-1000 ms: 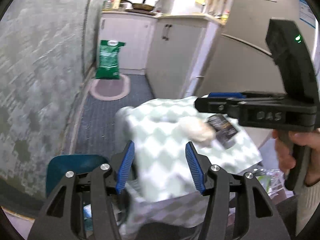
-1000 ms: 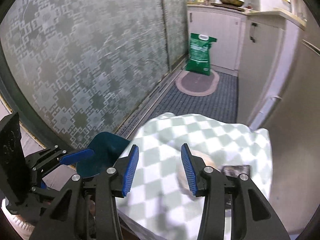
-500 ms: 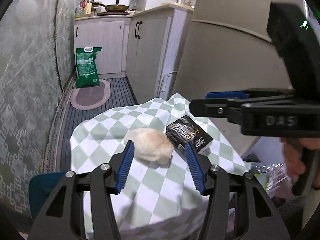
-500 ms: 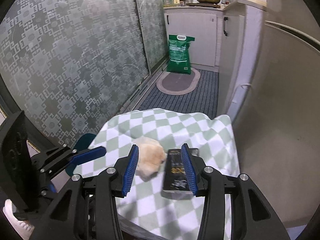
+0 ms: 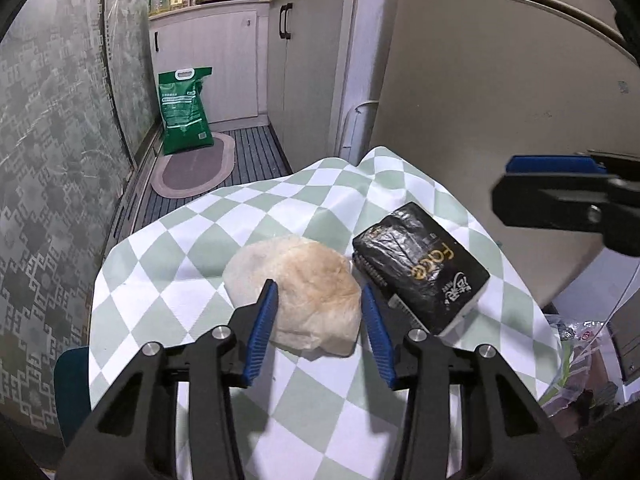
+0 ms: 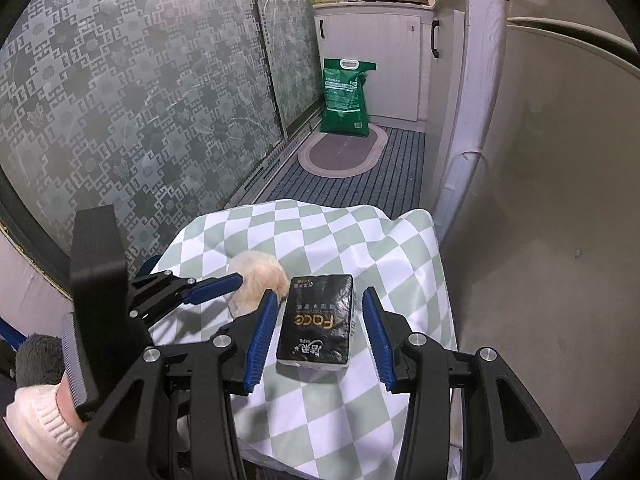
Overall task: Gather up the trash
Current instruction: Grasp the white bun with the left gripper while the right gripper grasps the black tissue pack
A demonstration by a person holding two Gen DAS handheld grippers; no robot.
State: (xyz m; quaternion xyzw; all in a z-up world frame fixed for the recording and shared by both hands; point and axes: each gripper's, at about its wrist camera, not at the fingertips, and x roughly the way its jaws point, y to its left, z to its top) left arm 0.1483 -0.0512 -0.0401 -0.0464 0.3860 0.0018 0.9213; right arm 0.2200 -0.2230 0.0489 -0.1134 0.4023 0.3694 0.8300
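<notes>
A crumpled beige paper wad point(image 5: 296, 288) and a black tissue pack point(image 5: 420, 268) lie side by side on a table under a green-and-white checked cloth point(image 5: 192, 264). My left gripper point(image 5: 318, 300) hangs over the wad, one blue pad on each side of it, and its jaws are closing. I cannot see firm pressing on the wad. My right gripper point(image 6: 318, 312) straddles the black pack point(image 6: 316, 320), open, with a gap at each pad. One left finger point(image 6: 216, 285) reaches the wad point(image 6: 256, 276) from the left.
A pale fridge point(image 6: 540, 200) stands close on the right of the table and patterned glass doors point(image 6: 140, 100) on the left. Beyond lie a ribbed floor, an oval mat point(image 6: 344, 154), a green sack point(image 6: 346, 100) and white cabinets. A clear plastic bag point(image 5: 572, 344) hangs at the right.
Both grippers have come in over the table. The wad now sits between the left pads, which stand narrower, and the black pack lies between the right pads.
</notes>
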